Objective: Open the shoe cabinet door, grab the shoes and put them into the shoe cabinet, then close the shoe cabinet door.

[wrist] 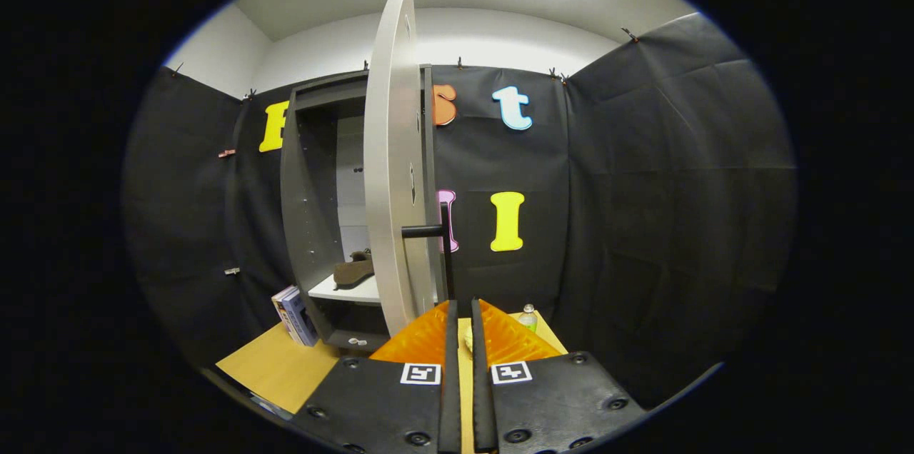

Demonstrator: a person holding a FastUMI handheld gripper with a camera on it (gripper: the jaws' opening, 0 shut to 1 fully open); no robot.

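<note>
The grey shoe cabinet point(307, 225) stands on the table against the booth's back wall. Its pale door point(391, 168) is swung out toward me and I see it nearly edge-on. A dark bar handle point(446, 243) sticks out from the door's right face. Inside, a brown shoe point(353, 270) lies on the white shelf point(350, 291). My gripper point(463, 305) sits just below and in front of the handle's lower end. Its fingers are drawn together to a thin slit with nothing between them.
Books point(294, 315) lean against the cabinet's lower left side on the wooden table point(275, 368). A small clear bottle point(528, 317) stands beyond the right finger, near the wall. Black cloth walls close in the left and right sides.
</note>
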